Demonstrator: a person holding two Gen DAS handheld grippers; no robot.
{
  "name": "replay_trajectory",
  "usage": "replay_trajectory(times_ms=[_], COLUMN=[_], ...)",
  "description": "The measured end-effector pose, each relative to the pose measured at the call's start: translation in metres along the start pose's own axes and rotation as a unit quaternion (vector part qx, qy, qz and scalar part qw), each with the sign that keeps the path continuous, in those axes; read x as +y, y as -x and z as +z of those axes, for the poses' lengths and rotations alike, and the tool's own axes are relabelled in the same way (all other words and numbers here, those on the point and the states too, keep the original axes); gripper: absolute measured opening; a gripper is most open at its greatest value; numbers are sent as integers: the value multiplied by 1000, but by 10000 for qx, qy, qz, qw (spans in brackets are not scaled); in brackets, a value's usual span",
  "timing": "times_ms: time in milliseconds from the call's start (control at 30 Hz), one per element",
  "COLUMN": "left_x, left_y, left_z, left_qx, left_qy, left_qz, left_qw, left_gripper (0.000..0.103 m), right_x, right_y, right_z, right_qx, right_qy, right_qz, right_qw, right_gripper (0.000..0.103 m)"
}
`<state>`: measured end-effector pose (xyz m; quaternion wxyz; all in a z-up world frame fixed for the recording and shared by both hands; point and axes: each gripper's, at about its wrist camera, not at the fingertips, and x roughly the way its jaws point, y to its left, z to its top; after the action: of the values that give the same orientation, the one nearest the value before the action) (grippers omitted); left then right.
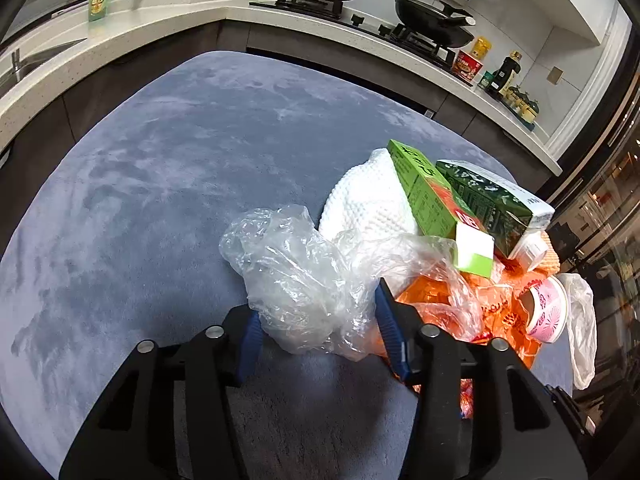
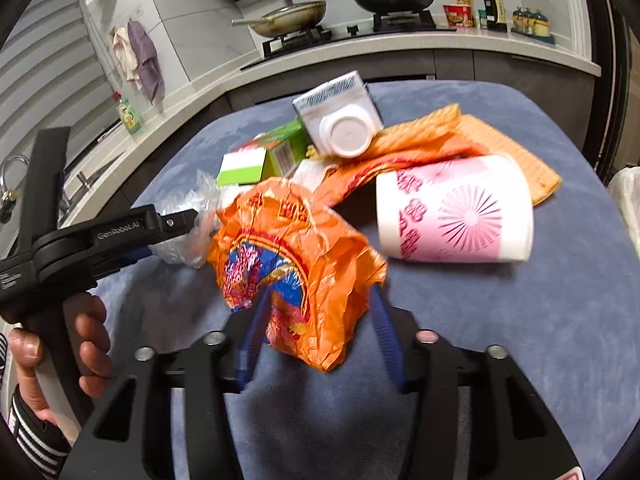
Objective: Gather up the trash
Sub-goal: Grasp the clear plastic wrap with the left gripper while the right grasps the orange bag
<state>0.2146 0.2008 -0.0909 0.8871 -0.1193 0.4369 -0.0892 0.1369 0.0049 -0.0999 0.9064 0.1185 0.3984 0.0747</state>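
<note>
Clearly the collecting is only part done: the trash lies gathered in one heap on the blue-covered table (image 1: 160, 184), but no bin or open sack shows, so I judge bagging is still ahead. The clear plastic bag (image 1: 296, 276) sits between the blue fingers of the left hand-held gripper (image 1: 320, 320), which stand fairly wide; whether they press it I cannot tell. The orange plastic bag (image 2: 296, 256) bulges between the fingers of the right hand-held gripper (image 2: 316, 320), also spread wide, and its pinch is hidden by the film. Beyond lie the pink paper cup (image 2: 456, 212) on its side, a green carton (image 1: 432, 200), a dark green carton (image 1: 492, 204), a white pill bottle (image 2: 346, 134), a white quilted cloth (image 1: 368, 200) and an orange woven cloth (image 2: 500, 144). What lies under the heap is covered, and a white bag (image 1: 580, 328) at the table's edge is cut off.
</note>
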Motion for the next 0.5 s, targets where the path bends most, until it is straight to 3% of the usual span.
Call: replay_trajectory(times_ms=[100, 200, 500], left_x=[-5, -9, -25], left_y=[5, 10, 45], left_z=[-4, -9, -17], left_qx=[-17, -29, -227], left_qy=[-73, -111, -229], left_qz=[6, 4, -118], left_qw=[10000, 9999, 9994], left_gripper=[44, 42, 41], right_x=[2, 3, 1], right_y=[-2, 0, 42], right_z=[-2, -4, 0], right_qx=[42, 48, -393], right_qy=[93, 124, 220], right_qz=[9, 21, 96], right_qw=[9999, 9999, 9989], right_gripper=[20, 12, 10])
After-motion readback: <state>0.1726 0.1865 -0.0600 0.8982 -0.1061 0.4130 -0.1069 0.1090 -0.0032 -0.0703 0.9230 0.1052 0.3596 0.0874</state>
